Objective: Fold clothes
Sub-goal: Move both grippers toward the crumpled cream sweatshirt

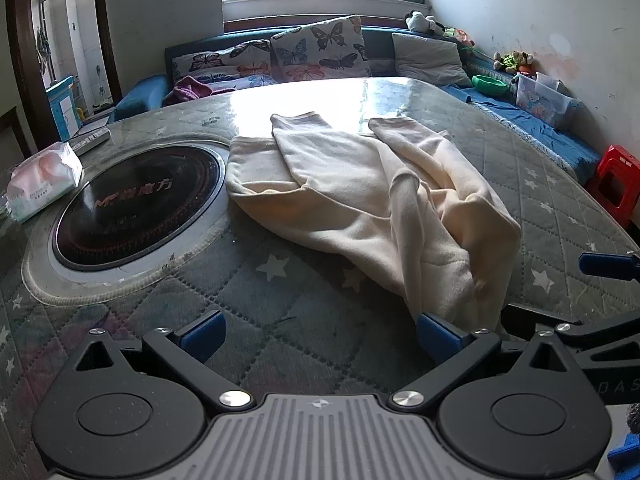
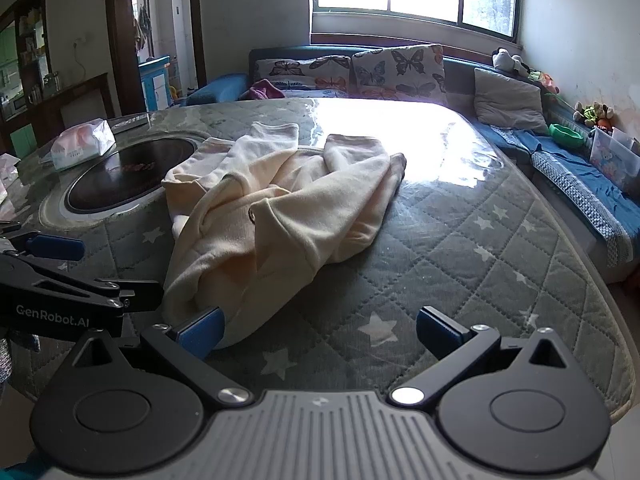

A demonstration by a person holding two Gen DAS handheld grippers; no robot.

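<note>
- Blue-padded fingers of the left gripper point(image 1: 320, 336) stand wide apart and hold nothing; its right pad sits just at the near hem of the cream garment point(image 1: 360, 196).
- Similarly, the right gripper point(image 2: 320, 334) is spread open and empty, its left pad touching or just beside the same near edge of cloth.
- Between and beyond them, the garment lies crumpled on the quilted star-print table cover point(image 2: 460, 248), two cuffed ends pointing far toward the window, a bunched fold near its middle.
- Judged step: taking the near edge. Each gripper should close on a separate corner, only one layer deep, then pull outward to flatten the bunching before any fold.
- Left of the garment sits the built-in round cooktop point(image 1: 132, 208); spread the cloth clear of its rim, and of the tissue pack point(image 1: 42, 180) beyond it.
</note>
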